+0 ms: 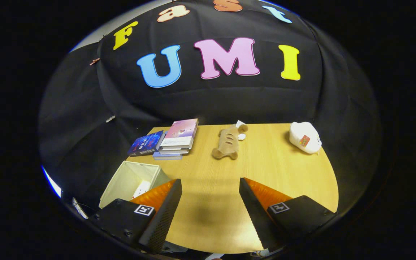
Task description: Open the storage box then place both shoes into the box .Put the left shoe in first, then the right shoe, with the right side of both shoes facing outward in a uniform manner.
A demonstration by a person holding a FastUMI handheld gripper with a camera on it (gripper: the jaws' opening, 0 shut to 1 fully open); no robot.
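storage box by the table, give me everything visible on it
The storage box is a pale cream, fabric-looking square bin with straight walls. Its top is open, no lid visible, and something white lies inside, too unclear to name. It stands upright off the wooden table's near-left corner, below the stack of books. The open gripper holds nothing; one finger overlaps the box's near edge in view, contact unclear.

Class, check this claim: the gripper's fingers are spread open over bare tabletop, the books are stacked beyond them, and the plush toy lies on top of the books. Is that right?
One detail is wrong. In the gripper view the plush toy lies on the table beside the books, not on them. The gripper is open over bare tabletop, with the books beyond it.
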